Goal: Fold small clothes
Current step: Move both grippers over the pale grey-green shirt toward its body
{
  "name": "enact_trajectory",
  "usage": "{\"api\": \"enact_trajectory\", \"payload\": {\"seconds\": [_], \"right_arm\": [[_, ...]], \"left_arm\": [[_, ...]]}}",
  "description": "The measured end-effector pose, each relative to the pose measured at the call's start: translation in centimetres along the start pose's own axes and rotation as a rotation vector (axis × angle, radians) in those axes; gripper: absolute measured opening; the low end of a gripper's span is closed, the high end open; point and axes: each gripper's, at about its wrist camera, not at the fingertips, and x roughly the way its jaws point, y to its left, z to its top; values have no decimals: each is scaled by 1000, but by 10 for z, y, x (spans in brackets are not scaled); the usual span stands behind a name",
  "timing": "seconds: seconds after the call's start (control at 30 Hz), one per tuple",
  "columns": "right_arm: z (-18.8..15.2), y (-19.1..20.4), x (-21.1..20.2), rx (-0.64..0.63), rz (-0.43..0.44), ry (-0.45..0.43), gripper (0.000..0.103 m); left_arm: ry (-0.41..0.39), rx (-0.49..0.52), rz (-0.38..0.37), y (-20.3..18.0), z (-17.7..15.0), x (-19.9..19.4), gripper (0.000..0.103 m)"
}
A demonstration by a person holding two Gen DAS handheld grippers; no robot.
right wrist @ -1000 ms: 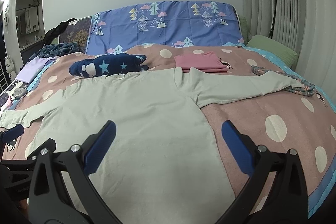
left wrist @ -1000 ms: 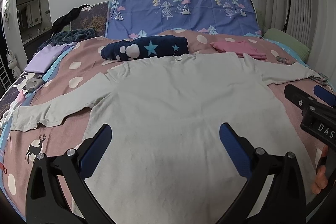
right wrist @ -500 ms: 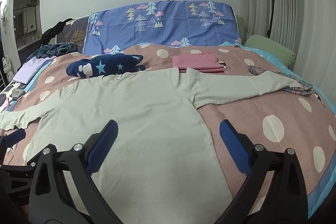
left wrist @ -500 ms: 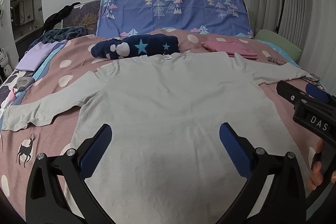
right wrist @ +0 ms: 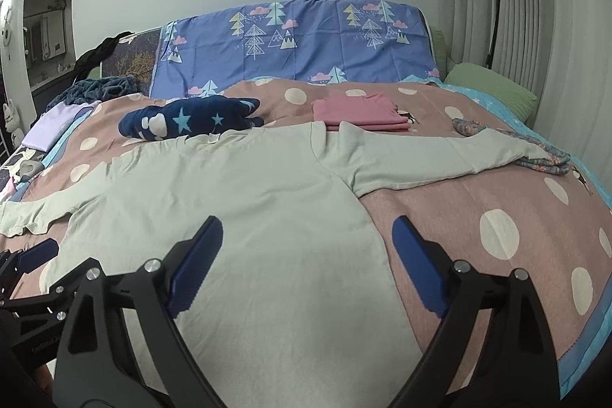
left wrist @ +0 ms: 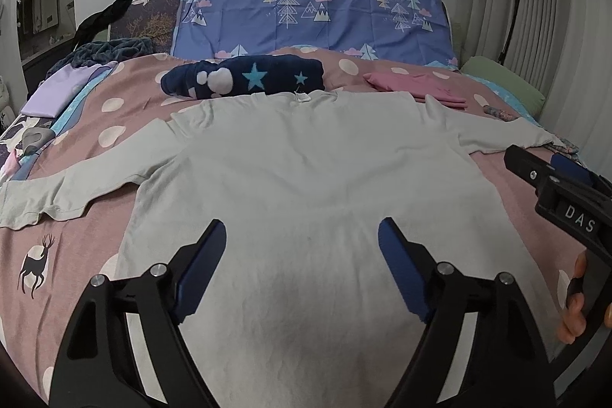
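Observation:
A pale grey-green long-sleeved shirt (left wrist: 306,171) lies flat on the bed, collar away from me and both sleeves spread; it also shows in the right wrist view (right wrist: 237,201). My left gripper (left wrist: 302,239) is open and empty above the shirt's lower middle. My right gripper (right wrist: 308,236) is open and empty above the shirt's right side edge. The right gripper also shows at the right edge of the left wrist view (left wrist: 566,194), held by a hand. The left gripper's tip shows at the left edge of the right wrist view (right wrist: 34,255).
The pink polka-dot bedspread (right wrist: 497,209) covers the bed. A navy star-patterned bundle (left wrist: 244,79) and folded pink clothes (right wrist: 359,111) lie beyond the collar. A floral garment (right wrist: 543,155) lies by the right cuff. Lilac cloth (left wrist: 65,88) is at far left, a green pillow (right wrist: 493,86) at far right.
Both views have shifted slightly, with the shirt sitting a bit further left in the left view. Both grippers stay open. The shirt has not moved.

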Motion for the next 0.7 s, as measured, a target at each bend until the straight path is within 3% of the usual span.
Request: {"api": "enact_trajectory", "payload": {"seconds": [0.13, 0.2, 0.4, 0.57, 0.7], "right_arm": [[-1, 0, 2, 0, 7, 3, 91], [-1, -1, 3, -2, 10, 4, 91], [-2, -2, 13, 9, 76, 57, 92], [-6, 0, 21, 3, 39, 64, 100], [-8, 5, 30, -30, 26, 81, 101]], "left_arm": [[0, -2, -4, 0, 0, 1, 83], [3, -9, -9, 3, 0, 2, 78], [38, -88, -19, 27, -3, 12, 74], [61, -155, -6, 52, -6, 20, 74], [83, -223, 5, 80, -9, 26, 74]]}}
